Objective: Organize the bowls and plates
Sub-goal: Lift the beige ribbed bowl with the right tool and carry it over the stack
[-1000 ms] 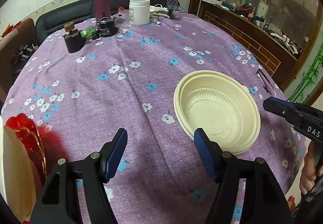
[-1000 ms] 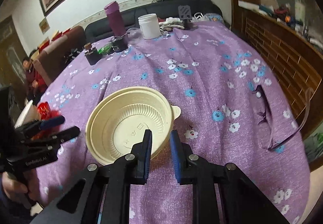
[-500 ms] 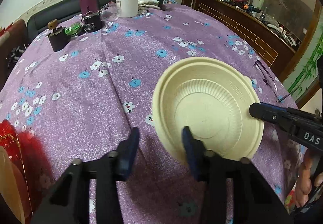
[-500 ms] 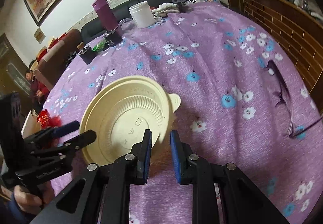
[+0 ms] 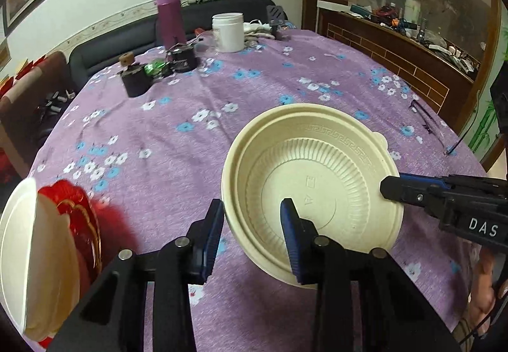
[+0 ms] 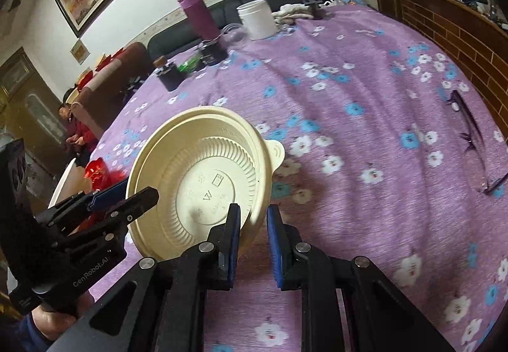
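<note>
A cream plastic bowl (image 5: 317,180) with a ribbed inside is lifted and tilted above the purple flowered tablecloth (image 5: 177,145). My right gripper (image 6: 252,234) is shut on its near rim, as the right wrist view shows on the bowl (image 6: 203,174). My left gripper (image 5: 252,231) straddles the bowl's left rim, one finger outside and one inside, with a gap still showing. A white bowl (image 5: 19,253) and a red plate (image 5: 79,218) stand at the left table edge.
At the far side stand a purple flask (image 5: 170,18), a white jar (image 5: 228,31), a small dark bottle (image 5: 135,78) and a black pot (image 5: 182,58). Spectacles (image 6: 466,129) lie at the right edge. A person sits at far left (image 6: 74,132).
The bowl has been lifted off the cloth and tilted by my right gripper. My left gripper has moved in and narrowed, and now straddles the bowl's rim.
</note>
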`<state>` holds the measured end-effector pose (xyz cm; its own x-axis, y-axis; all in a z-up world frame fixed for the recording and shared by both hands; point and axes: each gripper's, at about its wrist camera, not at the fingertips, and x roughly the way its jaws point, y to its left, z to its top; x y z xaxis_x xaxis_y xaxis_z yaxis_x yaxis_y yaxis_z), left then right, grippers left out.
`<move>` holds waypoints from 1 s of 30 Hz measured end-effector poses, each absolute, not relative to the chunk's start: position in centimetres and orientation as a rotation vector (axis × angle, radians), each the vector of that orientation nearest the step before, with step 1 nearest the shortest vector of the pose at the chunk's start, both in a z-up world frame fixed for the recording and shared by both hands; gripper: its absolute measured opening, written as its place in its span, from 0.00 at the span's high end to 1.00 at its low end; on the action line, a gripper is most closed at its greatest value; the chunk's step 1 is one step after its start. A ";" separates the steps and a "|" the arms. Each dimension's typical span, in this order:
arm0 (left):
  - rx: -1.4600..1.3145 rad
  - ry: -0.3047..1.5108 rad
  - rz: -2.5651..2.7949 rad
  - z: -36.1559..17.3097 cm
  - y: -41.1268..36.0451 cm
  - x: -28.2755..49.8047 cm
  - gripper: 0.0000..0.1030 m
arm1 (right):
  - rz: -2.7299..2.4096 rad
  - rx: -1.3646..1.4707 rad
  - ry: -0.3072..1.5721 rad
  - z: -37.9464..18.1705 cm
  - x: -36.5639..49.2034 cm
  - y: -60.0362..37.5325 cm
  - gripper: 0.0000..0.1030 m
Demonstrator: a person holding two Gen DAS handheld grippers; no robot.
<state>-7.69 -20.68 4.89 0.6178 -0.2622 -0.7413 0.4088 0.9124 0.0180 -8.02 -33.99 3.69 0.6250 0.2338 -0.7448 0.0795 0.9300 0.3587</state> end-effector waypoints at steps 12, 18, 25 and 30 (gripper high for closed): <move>0.179 0.846 -0.377 3.7 -19.6 -7.4 0.66 | 0.100 0.363 0.922 3.2 -7.8 -32.3 0.81; 0.183 0.845 -0.373 3.6 -19.6 -7.3 0.66 | 0.098 0.342 0.919 3.4 -7.7 -32.2 0.81; 0.193 0.841 -0.370 3.5 -19.8 -7.3 0.66 | 0.095 0.337 0.912 3.4 -7.8 -32.2 0.81; 0.194 0.840 -0.369 3.5 -19.9 -7.4 0.66 | 0.093 0.345 0.909 3.4 -7.8 -32.4 0.82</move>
